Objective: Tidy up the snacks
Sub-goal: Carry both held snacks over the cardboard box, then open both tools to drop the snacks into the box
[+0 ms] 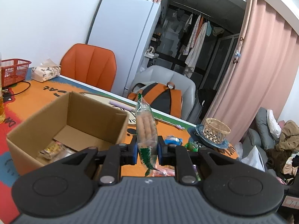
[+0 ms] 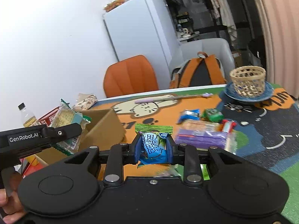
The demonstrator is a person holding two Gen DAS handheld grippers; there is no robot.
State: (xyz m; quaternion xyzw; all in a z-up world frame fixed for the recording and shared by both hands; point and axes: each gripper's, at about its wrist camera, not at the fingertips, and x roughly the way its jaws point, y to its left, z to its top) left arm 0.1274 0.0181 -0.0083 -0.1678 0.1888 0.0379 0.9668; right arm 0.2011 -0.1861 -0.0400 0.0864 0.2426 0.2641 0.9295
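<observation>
The left gripper (image 1: 147, 147) is clamped on a clear green-edged packet of pale biscuit sticks (image 1: 145, 128), which stands upright between the blue pads, lifted above the desk (image 1: 37, 100) just right of the open cardboard box (image 1: 69, 119). At least 1 wrapped snack (image 1: 52, 149) lies on the box floor. The right gripper (image 2: 153, 147) is clenched around a blue snack pouch with a green top seal (image 2: 153, 145), held clear of the cat-print mat. Beyond it on the desk lie more snacks: a purple packet (image 2: 201, 138), a small blue packet (image 2: 188, 114) and a green one (image 2: 213, 114), blurred, so their labels cannot be read. A wicker basket (image 2: 247, 83) sits on a blue plate (image 2: 229, 93) near the far right edge.
</observation>
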